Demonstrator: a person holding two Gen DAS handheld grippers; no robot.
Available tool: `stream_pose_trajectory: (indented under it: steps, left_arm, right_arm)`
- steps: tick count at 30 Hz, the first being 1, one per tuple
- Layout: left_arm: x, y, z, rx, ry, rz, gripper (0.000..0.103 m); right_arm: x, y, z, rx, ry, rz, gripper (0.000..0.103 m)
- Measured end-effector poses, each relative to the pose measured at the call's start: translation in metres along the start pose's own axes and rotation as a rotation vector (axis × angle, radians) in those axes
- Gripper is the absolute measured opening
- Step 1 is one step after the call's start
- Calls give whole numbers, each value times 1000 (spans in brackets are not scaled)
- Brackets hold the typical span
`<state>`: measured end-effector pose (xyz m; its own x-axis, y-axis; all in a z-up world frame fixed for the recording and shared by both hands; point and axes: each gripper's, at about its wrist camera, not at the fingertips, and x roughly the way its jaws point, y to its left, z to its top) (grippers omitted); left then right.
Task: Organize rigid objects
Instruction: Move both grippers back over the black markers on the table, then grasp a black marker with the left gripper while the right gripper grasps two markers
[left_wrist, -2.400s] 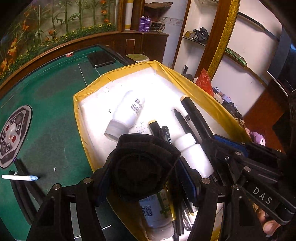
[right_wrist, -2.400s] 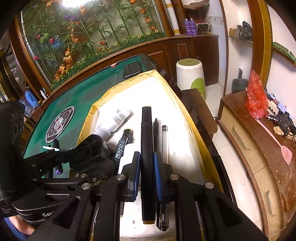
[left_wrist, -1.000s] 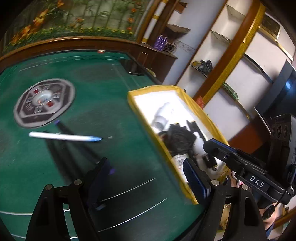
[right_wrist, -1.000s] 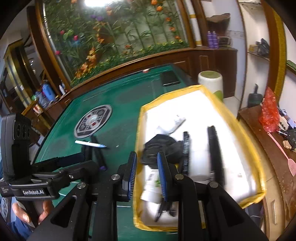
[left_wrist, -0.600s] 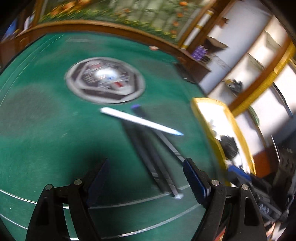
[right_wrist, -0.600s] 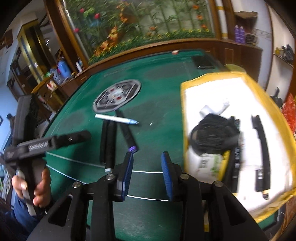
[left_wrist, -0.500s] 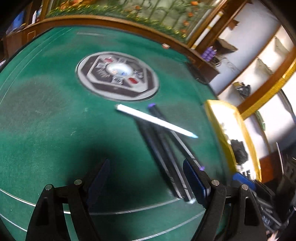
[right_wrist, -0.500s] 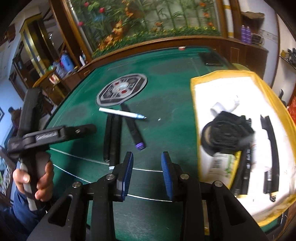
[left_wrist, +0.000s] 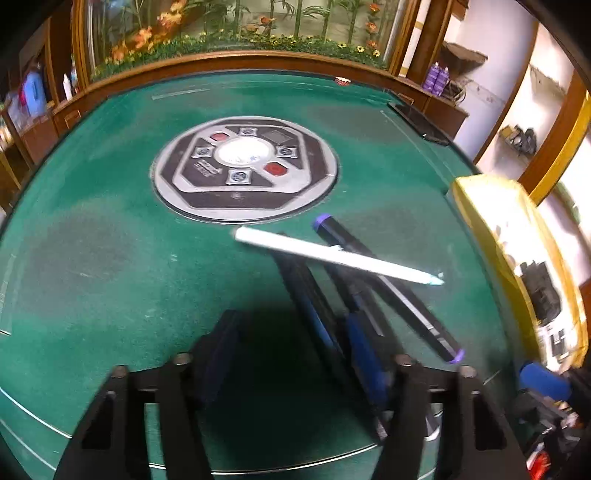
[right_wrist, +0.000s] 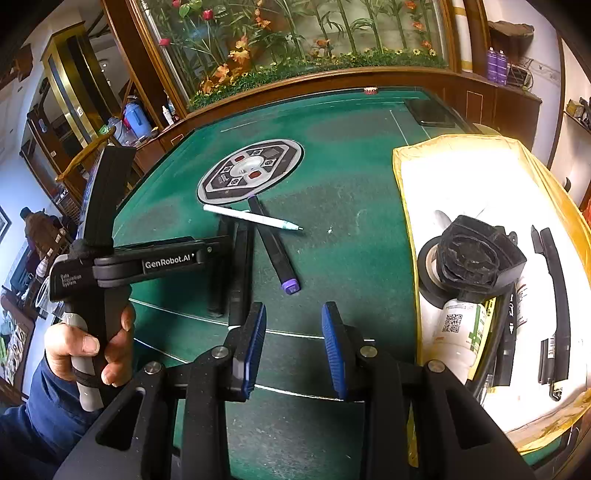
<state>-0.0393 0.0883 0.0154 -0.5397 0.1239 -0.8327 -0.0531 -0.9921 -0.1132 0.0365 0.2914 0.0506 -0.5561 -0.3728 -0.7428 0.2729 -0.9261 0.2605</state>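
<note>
— Green felt table (right_wrist: 351, 177): how many pens?
— Four: one white pen (right_wrist: 255, 217) lying across three dark markers (right_wrist: 240, 266).
— Claws?
— Left gripper (left_wrist: 295, 354) closing around one dark marker; right gripper (right_wrist: 293, 345) spread, empty. One yellow-edged tray (right_wrist: 406, 221) beside.

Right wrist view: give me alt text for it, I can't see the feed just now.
The right claw hangs open and empty over the green felt table, while the left claw reaches down to two black pens lying side by side. A white pen lies across a purple-capped black marker; the yellow-rimmed white tray holds bottles, markers and black tape.
</note>
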Motion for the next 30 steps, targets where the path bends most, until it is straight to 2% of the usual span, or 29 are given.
stream_pose_trajectory:
  steps: [2,5,10,15,22,27,30]
  left_arm:
    - [-1,4,-2,22,-7,35,35]
    - [-5,17,-6,37,-15,39,22]
    - [-6,37,-5,9,-32,29,22]
    - [-7,32,-8,44,-49,53,22]
    - [-6,27,-9,57,-64,73,22]
    - [-6,26,-10,62,-73,79,22]
    - [-7,27,-10,56,-74,73,22]
  right_arm:
    - [1,-2,0,1,4,-2,30]
    - [5,-2,0,-3,13,-4,30]
    - [24,11,12,-60,32,-22,30]
    - [58,18,31,-81,71,-65,30]
    - [93,29,47,-122,118,-78,30]
    - [113,52,59,-252,119,-174,16]
    - [117,62,59,-318,115,-209,16]
